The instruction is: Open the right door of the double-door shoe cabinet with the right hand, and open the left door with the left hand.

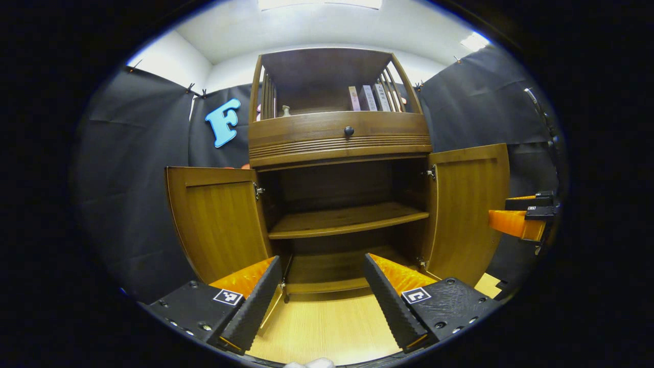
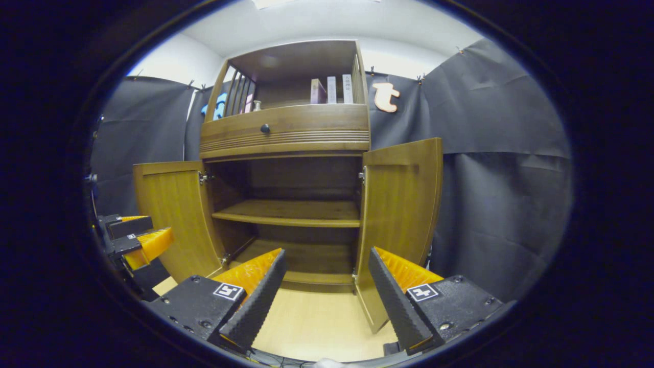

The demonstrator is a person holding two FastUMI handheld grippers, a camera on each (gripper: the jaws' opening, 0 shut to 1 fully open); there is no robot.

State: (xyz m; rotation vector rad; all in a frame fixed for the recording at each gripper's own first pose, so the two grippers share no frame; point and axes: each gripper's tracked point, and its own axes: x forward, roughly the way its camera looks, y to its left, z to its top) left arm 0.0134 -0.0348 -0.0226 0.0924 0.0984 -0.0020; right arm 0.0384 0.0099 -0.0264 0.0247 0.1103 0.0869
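The wooden shoe cabinet (image 1: 340,138) stands ahead with both lower doors swung wide. Its left door (image 1: 217,220) and right door (image 1: 467,209) stick out toward me, baring an inner shelf (image 1: 347,219). My left gripper (image 1: 323,299) is open, low in front of the cabinet, holding nothing. In the right gripper view the same cabinet (image 2: 286,128) shows its left door (image 2: 171,214) and right door (image 2: 401,204) open. My right gripper (image 2: 327,296) is open too, fingers apart and empty, close to the right door's lower edge. The right gripper (image 1: 526,217) appears at the far right of the left gripper view, and the left gripper (image 2: 133,237) at the left of the right gripper view.
A drawer with a dark knob (image 1: 349,131) sits above the doors. Books (image 1: 369,97) and a small bottle (image 1: 286,110) stand on the top shelf. Light wooden floor (image 1: 327,327) lies in front. Black cloth walls surround the cabinet.
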